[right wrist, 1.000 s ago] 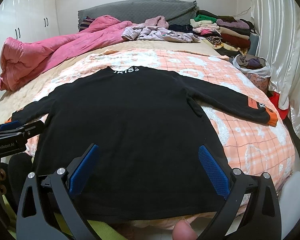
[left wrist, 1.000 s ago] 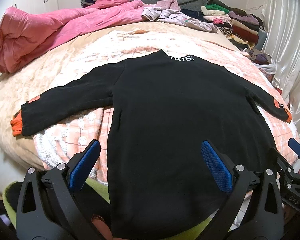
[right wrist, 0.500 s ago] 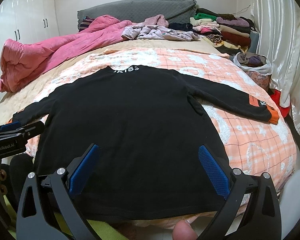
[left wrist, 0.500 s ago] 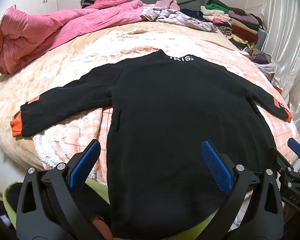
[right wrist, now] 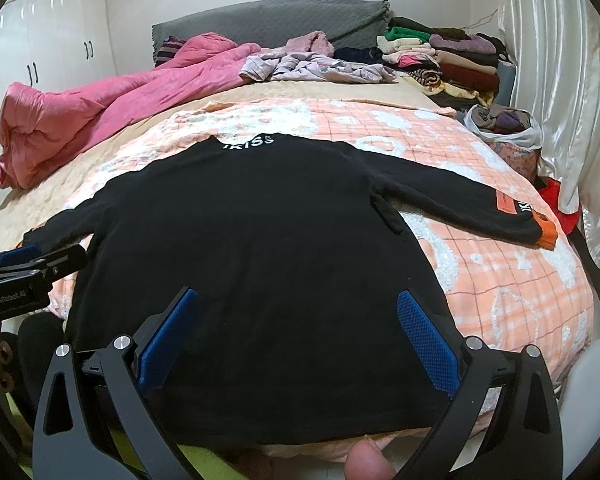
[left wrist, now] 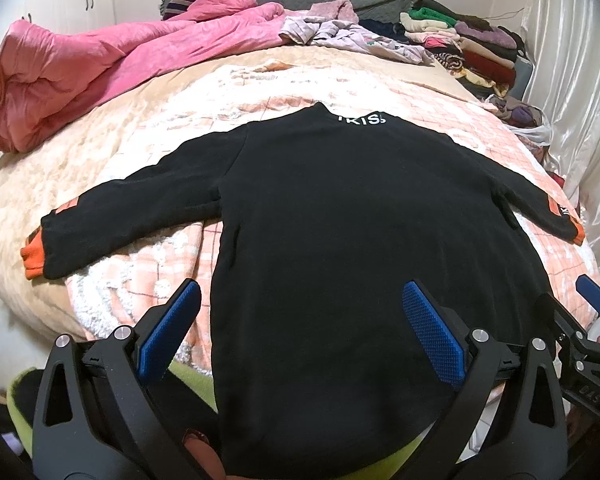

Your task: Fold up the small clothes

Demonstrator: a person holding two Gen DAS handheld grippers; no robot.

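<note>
So, black sweater [left wrist: 360, 240] lies flat on the bed [right wrist: 500, 280] | left gripper [left wrist: 300, 336] and right gripper [right wrist: 296, 340] fingers spread, holding nothing | looks soft, floppy, so we'd pinch the orange cuffs [right wrist: 546, 234] first

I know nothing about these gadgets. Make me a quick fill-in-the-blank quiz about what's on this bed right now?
1. The black sweater lies spread flat with both sleeves stretched ____.
2. Its sleeve cuffs are coloured ____.
3. The crumpled quilt at the far left of the bed is ____.
4. The left gripper and the right gripper both have their blue fingers spread ____.

Answers: out; orange; pink; open
</note>
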